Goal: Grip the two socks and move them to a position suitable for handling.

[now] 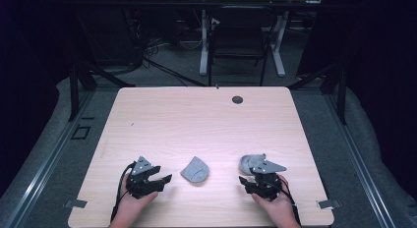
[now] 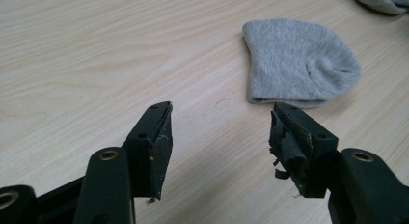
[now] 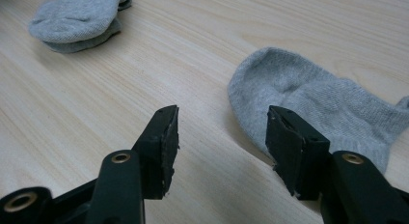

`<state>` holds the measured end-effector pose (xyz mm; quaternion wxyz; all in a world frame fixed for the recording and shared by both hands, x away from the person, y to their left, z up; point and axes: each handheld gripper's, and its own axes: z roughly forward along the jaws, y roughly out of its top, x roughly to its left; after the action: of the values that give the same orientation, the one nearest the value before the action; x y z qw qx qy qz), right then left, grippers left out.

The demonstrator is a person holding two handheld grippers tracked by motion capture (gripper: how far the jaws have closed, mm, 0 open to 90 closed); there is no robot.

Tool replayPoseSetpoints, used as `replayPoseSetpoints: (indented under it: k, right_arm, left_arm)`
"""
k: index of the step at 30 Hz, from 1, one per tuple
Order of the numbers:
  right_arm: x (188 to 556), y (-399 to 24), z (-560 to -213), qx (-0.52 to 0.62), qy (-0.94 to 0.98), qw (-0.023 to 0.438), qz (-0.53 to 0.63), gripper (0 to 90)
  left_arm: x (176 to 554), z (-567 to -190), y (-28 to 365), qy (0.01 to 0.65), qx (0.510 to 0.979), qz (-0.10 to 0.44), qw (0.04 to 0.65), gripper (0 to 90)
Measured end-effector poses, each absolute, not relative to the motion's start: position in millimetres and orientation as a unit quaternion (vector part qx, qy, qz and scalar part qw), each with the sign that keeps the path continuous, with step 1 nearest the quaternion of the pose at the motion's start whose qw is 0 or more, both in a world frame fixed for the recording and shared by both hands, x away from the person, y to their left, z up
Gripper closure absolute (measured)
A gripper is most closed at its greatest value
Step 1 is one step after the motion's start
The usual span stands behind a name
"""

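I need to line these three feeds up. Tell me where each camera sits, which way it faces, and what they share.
High view: above the near side, looking forward and down on the wooden table; both hands, left tongs, right tongs.
Left gripper view: rides the left tongs, open, facing the folded grey sock.
Right gripper view: rides the right tongs, open, beside the flat grey sock.
Shared: both socks appear in all three.

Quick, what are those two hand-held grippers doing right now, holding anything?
Left hand-held gripper: open, holding nothing.
Right hand-held gripper: open, holding nothing, beside a grey sock.
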<state>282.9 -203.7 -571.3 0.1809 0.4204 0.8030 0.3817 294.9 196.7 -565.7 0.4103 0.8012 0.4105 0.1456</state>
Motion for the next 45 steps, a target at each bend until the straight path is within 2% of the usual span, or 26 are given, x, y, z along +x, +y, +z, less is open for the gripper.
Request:
replayPoseSetpoints:
  k: [10, 16, 20, 23, 25, 26, 30, 39, 45]
  right_arm:
    - [282.2, -203.4, -568.5, 0.417, 0.801, 0.184, 0.389, 46.0]
    - [282.1, -201.9, -568.0, 0.413, 0.803, 0.182, 0.389, 46.8]
    - [282.1, -201.5, -567.6, 0.415, 0.803, 0.181, 0.388, 46.8]
    - [282.1, -200.9, -566.2, 0.415, 0.802, 0.181, 0.390, 46.8]
    - [281.9, -200.4, -565.9, 0.413, 0.802, 0.180, 0.392, 46.8]
    - [281.9, -200.4, -565.9, 0.413, 0.802, 0.180, 0.392, 46.8]
    - [282.9, -199.9, -567.2, 0.415, 0.803, 0.179, 0.388, 46.8]
    - [284.7, -201.7, -565.1, 0.416, 0.800, 0.180, 0.393, 47.3]
    - [284.8, -201.6, -564.6, 0.415, 0.800, 0.181, 0.394, 47.6]
  left_arm:
    - [292.7, -565.3, 195.3, 0.410, 0.800, 0.147, 0.412, 43.6]
    - [291.6, -562.4, 193.2, 0.397, 0.803, 0.146, 0.419, 49.9]
    - [294.7, -559.7, 189.0, 0.397, 0.806, 0.137, 0.417, 63.3]
    - [298.0, -555.7, 181.7, 0.395, 0.805, 0.132, 0.422, 66.9]
    - [298.4, -554.9, 174.4, 0.383, 0.814, 0.141, 0.414, 76.3]
    - [298.7, -555.8, 171.2, 0.379, 0.818, 0.146, 0.408, 76.3]
    - [304.9, -558.9, 158.9, 0.374, 0.823, 0.141, 0.403, 89.7]
    - [315.7, -563.9, 133.3, 0.360, 0.832, 0.130, 0.402, 89.9]
    - [315.8, -573.5, 120.6, 0.345, 0.849, 0.133, 0.379, 89.7]
